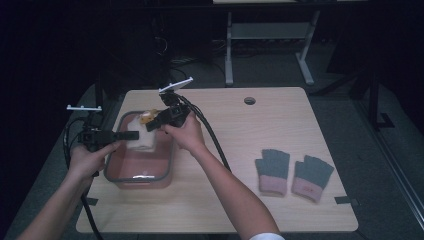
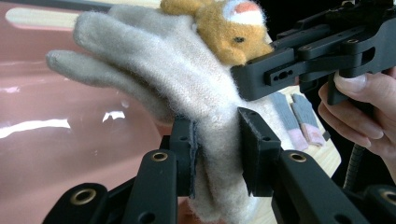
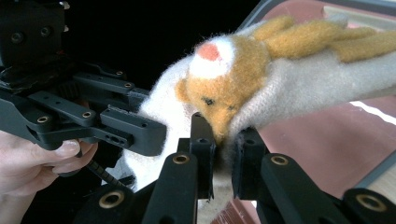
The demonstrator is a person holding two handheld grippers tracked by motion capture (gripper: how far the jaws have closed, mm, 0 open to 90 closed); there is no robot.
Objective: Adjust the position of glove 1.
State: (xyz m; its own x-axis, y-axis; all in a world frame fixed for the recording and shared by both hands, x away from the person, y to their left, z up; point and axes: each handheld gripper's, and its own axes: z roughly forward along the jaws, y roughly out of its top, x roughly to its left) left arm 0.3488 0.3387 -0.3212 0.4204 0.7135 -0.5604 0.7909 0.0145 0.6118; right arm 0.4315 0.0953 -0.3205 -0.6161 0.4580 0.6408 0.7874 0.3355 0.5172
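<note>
Two hand-held grippers share one cream glove (image 1: 141, 137), lifted above a pink tub (image 1: 112, 172) at the near-left part of a wooden table (image 1: 280, 210). Nearest the person, the left gripper (image 2: 217, 151) has its jaws pressed into the glove's cuff from both sides, the wool bunching between the pads. Just beyond, the right gripper (image 3: 223, 154) pinches the orange plush animal (image 3: 224, 88) sewn on the glove's back, its jaws closed on the fabric below the animal's face. In the high view the left gripper (image 1: 131, 135) reaches in from the left and the right gripper (image 1: 150, 127) meets the glove from the other side, over the tub's far half. The glove's fingers (image 2: 88, 65) point away, hanging free over the tub. To do this step well, I judge both grips should stay firm while the hands move together, so the knit is not stretched or torn between them. Farther right, a pair of grey fingerless gloves (image 1: 293, 170) with pink cuffs lies flat, well apart. At the far edge, a cable hole (image 1: 249, 100) marks the tabletop.
</note>
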